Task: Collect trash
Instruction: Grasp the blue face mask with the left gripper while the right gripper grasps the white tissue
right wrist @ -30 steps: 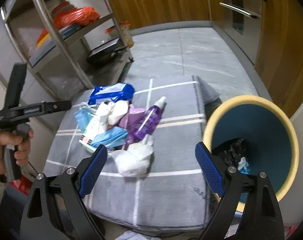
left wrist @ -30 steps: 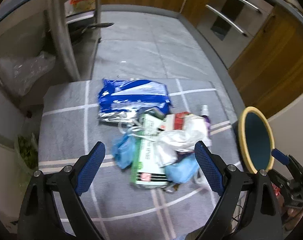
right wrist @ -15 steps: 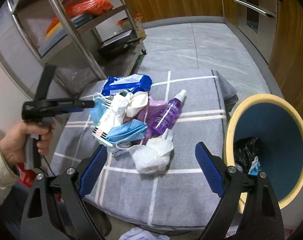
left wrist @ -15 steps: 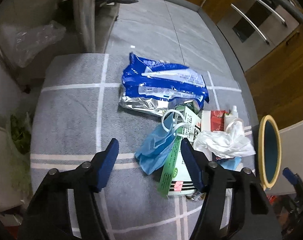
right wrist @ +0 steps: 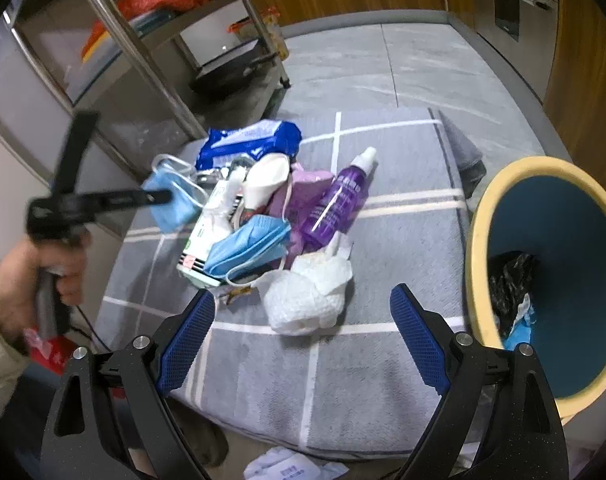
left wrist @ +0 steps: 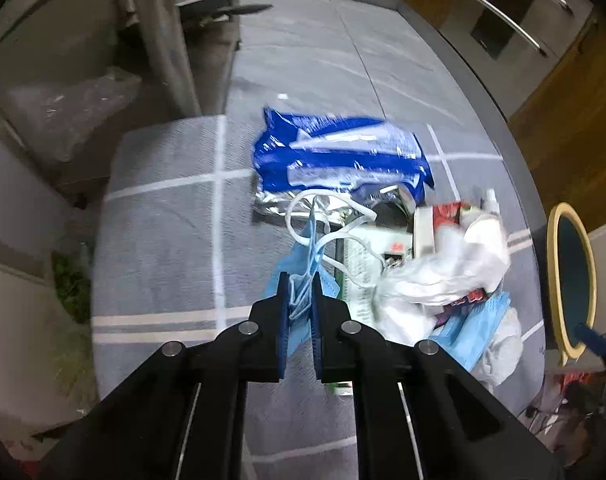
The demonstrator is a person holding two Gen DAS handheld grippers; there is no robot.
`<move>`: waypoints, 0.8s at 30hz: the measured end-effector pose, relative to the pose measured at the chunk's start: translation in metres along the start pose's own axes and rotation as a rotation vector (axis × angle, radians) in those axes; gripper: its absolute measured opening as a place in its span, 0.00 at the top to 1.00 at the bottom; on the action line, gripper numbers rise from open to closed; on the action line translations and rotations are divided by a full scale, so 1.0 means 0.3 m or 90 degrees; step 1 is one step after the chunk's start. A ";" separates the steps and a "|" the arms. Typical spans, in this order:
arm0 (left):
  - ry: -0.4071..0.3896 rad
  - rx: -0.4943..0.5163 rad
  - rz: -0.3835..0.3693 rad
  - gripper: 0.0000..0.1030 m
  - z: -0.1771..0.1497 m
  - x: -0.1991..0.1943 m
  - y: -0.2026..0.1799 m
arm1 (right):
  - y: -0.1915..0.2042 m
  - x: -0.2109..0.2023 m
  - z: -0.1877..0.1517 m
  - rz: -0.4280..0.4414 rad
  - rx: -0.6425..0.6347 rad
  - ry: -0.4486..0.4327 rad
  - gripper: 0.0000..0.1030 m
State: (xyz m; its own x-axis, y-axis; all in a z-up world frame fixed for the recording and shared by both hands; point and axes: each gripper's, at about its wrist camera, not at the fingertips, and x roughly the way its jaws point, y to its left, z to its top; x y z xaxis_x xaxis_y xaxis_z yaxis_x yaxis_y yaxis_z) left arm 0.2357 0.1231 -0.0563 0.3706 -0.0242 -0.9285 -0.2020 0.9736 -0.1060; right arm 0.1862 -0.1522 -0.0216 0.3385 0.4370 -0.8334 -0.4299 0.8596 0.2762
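Observation:
Trash is piled on a grey checked cushion. My left gripper is shut on a blue face mask at the left side of the pile, its white ear loops trailing. Beyond it lies a blue wipes pack. My right gripper is open over the cushion's near part, with a white tissue wad just ahead of it. Nearby lie a second blue mask and a purple spray bottle. The yellow-rimmed blue bin stands to the right.
A metal shelf rack with a pan and bags stands behind the cushion on the left. Wooden cabinets line the far and right sides. A hand holds the left gripper. Crumpled paper lies on the floor below the cushion's front edge.
My left gripper came down onto the pile's left side and closed on the blue mask. My right gripper sank a little closer to the cushion and stayed open.

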 end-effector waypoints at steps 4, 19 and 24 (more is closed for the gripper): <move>-0.017 -0.018 0.000 0.92 0.000 -0.065 0.020 | 0.010 0.050 -0.018 0.000 -0.007 0.022 0.13; -0.131 -0.043 -0.136 0.92 0.002 -0.418 -0.025 | 0.037 0.187 -0.038 -0.005 -0.032 0.070 0.35; -0.150 -0.027 -0.161 0.92 0.012 -0.448 -0.069 | 0.027 0.225 -0.060 -0.031 -0.041 0.092 0.53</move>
State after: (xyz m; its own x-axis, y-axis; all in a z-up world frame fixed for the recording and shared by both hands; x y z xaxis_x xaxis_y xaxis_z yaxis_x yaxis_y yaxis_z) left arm 0.1933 0.1070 0.0719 0.6115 -0.2061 -0.7640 -0.1126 0.9330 -0.3418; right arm 0.1905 -0.1205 -0.0842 0.2383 0.3484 -0.9065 -0.4705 0.8580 0.2061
